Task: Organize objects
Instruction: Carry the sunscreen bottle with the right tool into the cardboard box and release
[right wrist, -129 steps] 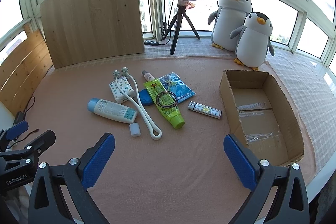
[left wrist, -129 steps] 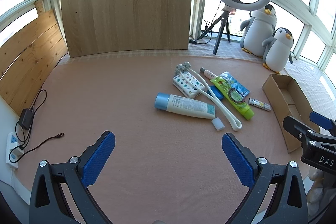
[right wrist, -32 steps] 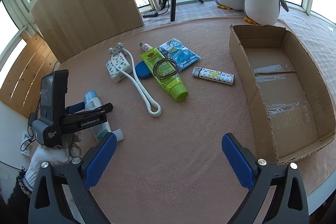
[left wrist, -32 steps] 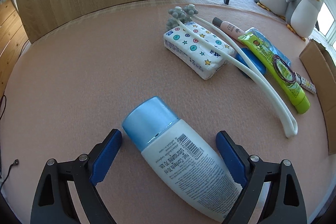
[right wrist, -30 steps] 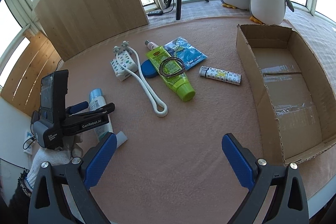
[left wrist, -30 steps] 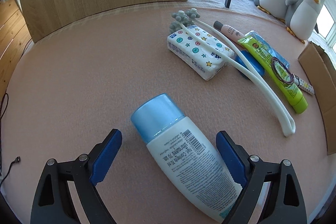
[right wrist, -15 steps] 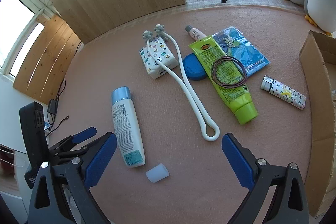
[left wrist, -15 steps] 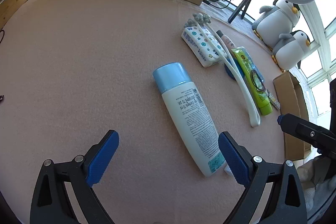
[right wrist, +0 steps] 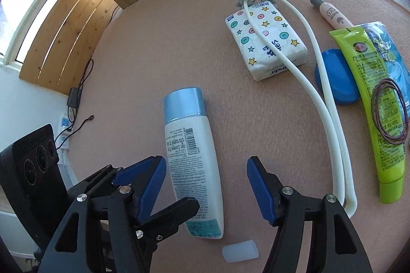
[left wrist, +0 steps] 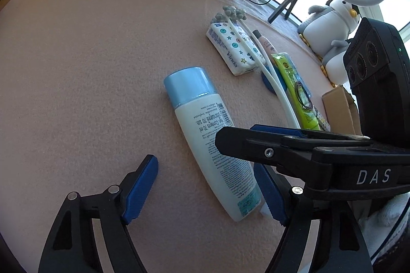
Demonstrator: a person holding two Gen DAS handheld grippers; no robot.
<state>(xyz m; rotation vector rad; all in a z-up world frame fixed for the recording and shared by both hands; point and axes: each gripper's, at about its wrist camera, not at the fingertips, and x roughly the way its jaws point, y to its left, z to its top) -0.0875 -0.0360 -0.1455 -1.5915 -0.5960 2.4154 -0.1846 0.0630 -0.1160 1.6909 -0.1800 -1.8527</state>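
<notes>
smooth white bottle point(right wrist: 191, 165) with glossy blue cap lies on pink felt point(right wrist: 159, 47).

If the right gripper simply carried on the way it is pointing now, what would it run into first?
Most likely the white bottle with the blue cap: it lies between the open fingers of the right gripper, lengthwise along its line. The left gripper crowds in beside it, though depth is hard to judge.

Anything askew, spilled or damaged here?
No spill or damage. The white massager lies draped over the tissue pack and blue case, and a hair-tie ring sits on the green tube.
</notes>
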